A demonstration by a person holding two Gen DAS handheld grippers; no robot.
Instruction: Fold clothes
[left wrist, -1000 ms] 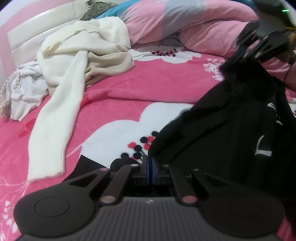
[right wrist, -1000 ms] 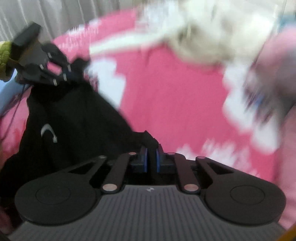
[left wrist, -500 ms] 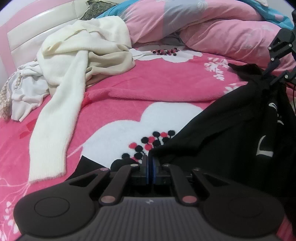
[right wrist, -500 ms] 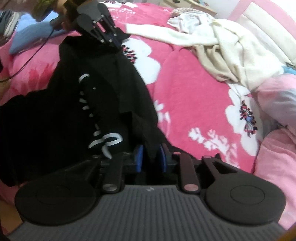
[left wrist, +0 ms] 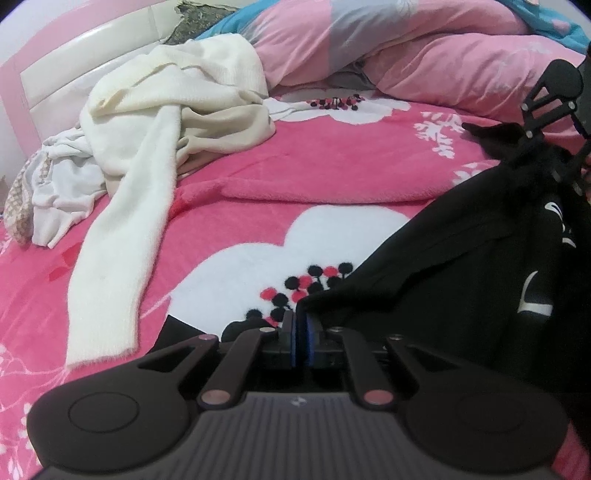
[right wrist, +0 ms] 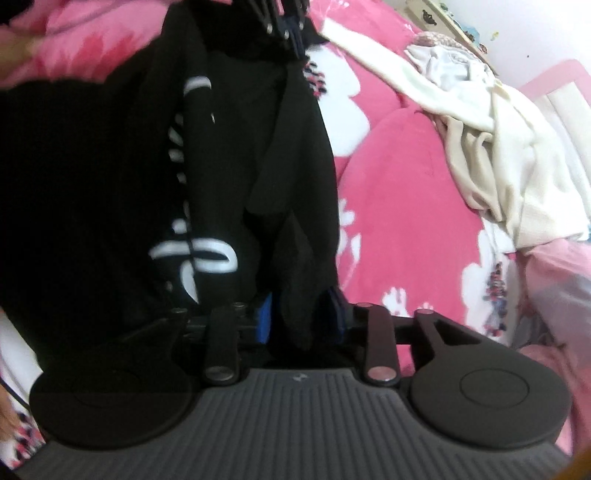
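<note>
A black garment (left wrist: 461, 277) with white lettering hangs stretched between my two grippers above the pink floral bed cover (left wrist: 314, 166). My left gripper (left wrist: 301, 332) is shut on one corner of it, low over the white flower print. My right gripper (right wrist: 300, 314) has a bunched fold of the same black garment (right wrist: 110, 166) between its blue pads, and its jaws are closing on it. In the left wrist view the right gripper (left wrist: 532, 155) sits at the far right, where the cloth rises to a peak. The left gripper (right wrist: 290, 33) shows at the top of the right wrist view.
A cream knit sweater (left wrist: 155, 147) lies heaped at the back left, one sleeve trailing toward me. White clothing (left wrist: 62, 184) is bunched beside it. A pink duvet (left wrist: 424, 48) is piled along the back, against a pink and white headboard (left wrist: 74, 59).
The right gripper has swung right and lower and rolled. Its pads stand wider apart than a second ago, with a thicker fold of black cloth between them. The left gripper has stayed put.
</note>
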